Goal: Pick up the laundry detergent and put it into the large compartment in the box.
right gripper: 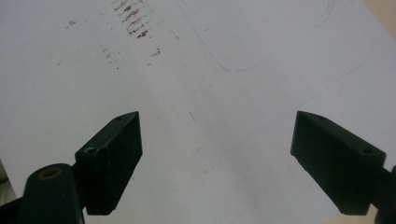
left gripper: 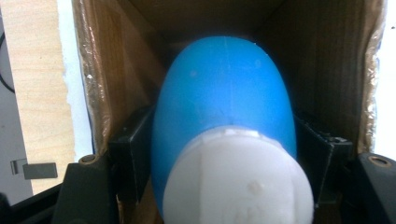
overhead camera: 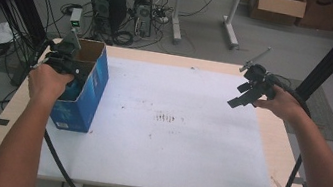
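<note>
Left gripper (left gripper: 224,154), jaws partly open around the blue bottle (left gripper: 224,102) inside the box (overhead camera: 85,86), could tip the box pulling out; right gripper (right gripper: 217,158) wide open, empty.

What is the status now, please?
Left gripper inside the blue box, jaws around blue bottle. Right gripper open over the white mat. Nothing in the way.

Blue bottle (left gripper: 224,107): we see its white cap (left gripper: 238,182) cut off at the lower edge, its base hidden deep in the cardboard box (left gripper: 100,84). Left hand-held gripper (left gripper: 224,154): whether the pads press the bottle we cannot tell.
</note>
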Available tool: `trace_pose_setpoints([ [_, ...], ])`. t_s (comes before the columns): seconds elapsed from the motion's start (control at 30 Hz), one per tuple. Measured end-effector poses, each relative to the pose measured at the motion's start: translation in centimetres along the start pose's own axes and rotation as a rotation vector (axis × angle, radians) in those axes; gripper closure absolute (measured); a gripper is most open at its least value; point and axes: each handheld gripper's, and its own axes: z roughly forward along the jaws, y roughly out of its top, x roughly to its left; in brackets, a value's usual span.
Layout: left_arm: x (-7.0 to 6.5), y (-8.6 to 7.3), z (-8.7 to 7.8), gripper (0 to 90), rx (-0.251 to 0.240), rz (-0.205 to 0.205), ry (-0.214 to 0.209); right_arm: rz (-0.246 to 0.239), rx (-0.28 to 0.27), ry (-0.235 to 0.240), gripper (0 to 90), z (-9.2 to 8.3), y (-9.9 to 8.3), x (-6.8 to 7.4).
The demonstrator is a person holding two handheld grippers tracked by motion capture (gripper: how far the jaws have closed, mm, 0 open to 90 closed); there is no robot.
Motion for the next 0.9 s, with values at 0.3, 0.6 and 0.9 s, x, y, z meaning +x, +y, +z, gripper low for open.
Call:
trace_pose_setpoints([
  [0.3,-0.1,0.0,-0.8,31.4,-0.018,-0.006,0.012,-0.002,-0.002,-0.001,16.5,-0.2,0.0,0.1],
  [0.6,0.0,0.2,-2.0,30.9,-0.032,-0.004,0.018,-0.006,-0.007,0.0,16.5,-0.4,-0.1,0.2],
  [0.9,-0.3,0.7,-4.0,30.1,-0.055,0.003,0.03,-0.006,-0.009,-0.002,16.5,-0.6,0.0,0.3],
])
